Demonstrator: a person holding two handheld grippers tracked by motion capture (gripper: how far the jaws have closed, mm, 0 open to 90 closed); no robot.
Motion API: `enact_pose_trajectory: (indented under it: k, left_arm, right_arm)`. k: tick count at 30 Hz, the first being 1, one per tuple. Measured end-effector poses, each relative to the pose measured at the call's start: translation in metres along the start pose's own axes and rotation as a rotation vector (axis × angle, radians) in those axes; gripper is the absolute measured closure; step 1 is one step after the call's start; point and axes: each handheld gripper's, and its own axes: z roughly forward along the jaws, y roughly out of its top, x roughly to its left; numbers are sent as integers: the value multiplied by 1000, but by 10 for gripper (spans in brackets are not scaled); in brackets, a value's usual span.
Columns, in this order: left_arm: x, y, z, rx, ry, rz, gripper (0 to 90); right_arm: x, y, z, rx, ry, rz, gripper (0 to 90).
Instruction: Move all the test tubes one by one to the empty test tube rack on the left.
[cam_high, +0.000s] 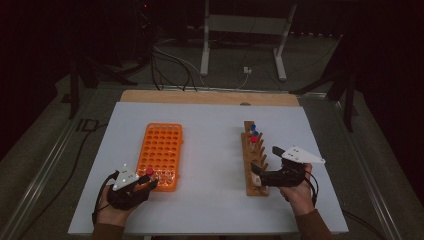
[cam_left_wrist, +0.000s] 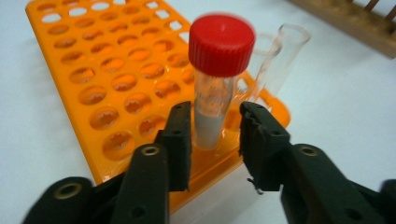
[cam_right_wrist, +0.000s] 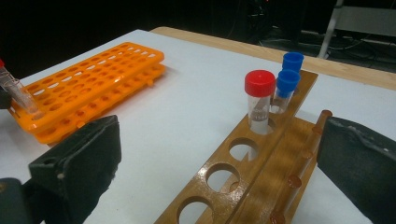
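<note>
The red-capped tube (cam_left_wrist: 215, 88) stands in a corner hole of the orange rack (cam_left_wrist: 93, 84). The left gripper (cam_left_wrist: 215, 135) has narrow jaws just off it. Bump it pulling away, and it could tip.

High view: overhead, facing forward across the whole surface (cam_high: 210, 210). Left gripper view: close on the orange rack (cam_left_wrist: 70, 60). Right gripper view: low over the wooden rack (cam_right_wrist: 261, 154), orange rack shared.
</note>
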Motion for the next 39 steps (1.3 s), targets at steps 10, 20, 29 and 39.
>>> enact_pose_trajectory:
  k: [10,20,29,39]
  left_arm:
    - [1,8,-10,-141,-74,-15,465]
    - [2,24,-13,-227,-57,-38,280]
    - [6,37,-10,-258,-24,-77,129]
    - [6,46,-4,-271,0,-103,6]
  right_arm:
    - [-3,5,5,7,4,-1,2]
    - [-9,12,24,44,-53,-49,159]
    - [-18,11,49,99,-118,-60,508]
    - [-22,12,64,141,-108,-54,673]
